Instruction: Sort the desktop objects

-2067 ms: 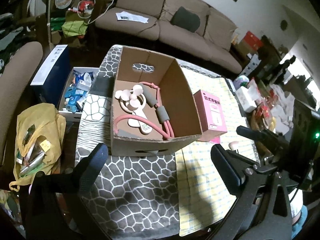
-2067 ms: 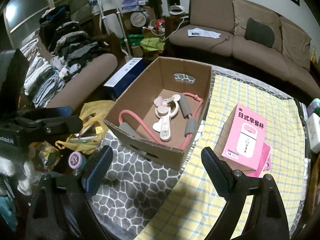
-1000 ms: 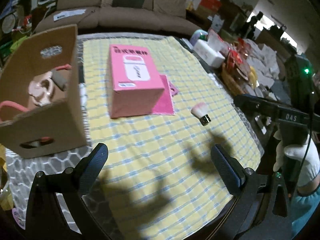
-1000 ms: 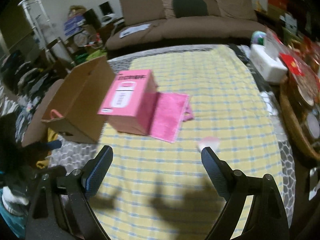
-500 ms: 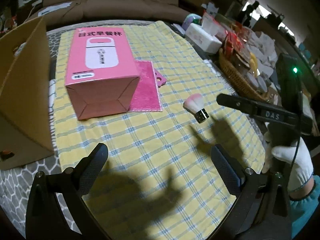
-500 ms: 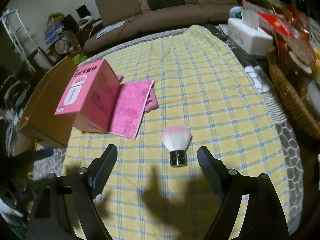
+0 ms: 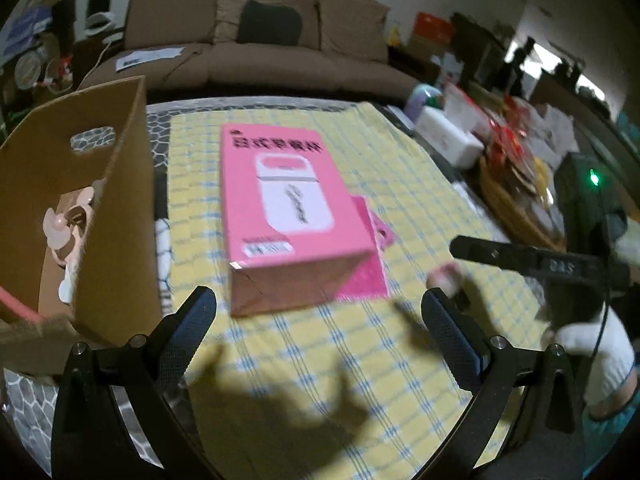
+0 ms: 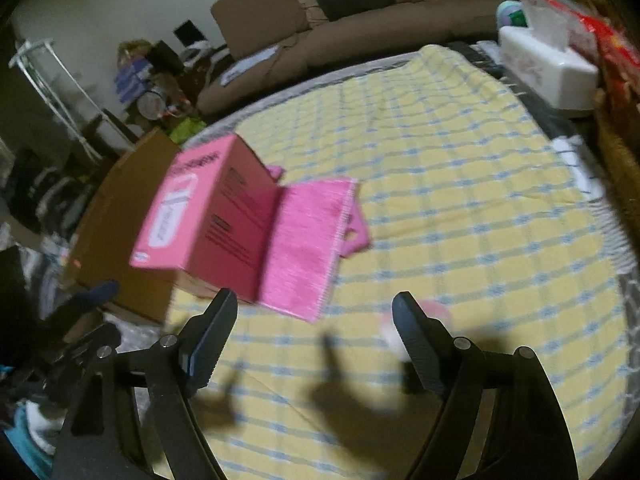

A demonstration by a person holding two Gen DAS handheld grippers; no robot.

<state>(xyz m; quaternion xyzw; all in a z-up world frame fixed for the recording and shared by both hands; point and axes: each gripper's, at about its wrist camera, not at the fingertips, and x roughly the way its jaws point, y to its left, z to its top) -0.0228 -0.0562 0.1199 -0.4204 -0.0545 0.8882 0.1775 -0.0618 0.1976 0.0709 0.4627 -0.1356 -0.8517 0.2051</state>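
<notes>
A pink product box (image 7: 288, 216) lies on the yellow checked cloth (image 7: 400, 168), with a flat pink pad (image 7: 368, 268) under its right side. A small pink brush (image 7: 444, 276) lies right of them. A cardboard box (image 7: 80, 208) at left holds a pink fan and a pink tube. My left gripper (image 7: 318, 324) is open and empty, just in front of the pink box. My right gripper (image 8: 314, 332) is open and empty above the cloth; the blurred brush (image 8: 400, 328) lies by its right finger. The pink box (image 8: 208, 208) and pad (image 8: 308, 240) lie ahead of it.
A white tissue box (image 8: 548, 68) and a wicker basket (image 7: 512, 200) with packets stand at the table's right side. A brown sofa (image 7: 256, 44) is behind the table. The right gripper's body (image 7: 560, 268) shows at right in the left wrist view.
Both grippers have moved left toward the pink box. The brush has slid from the middle of the right wrist view to beside the right finger. The views are now blurred with motion.
</notes>
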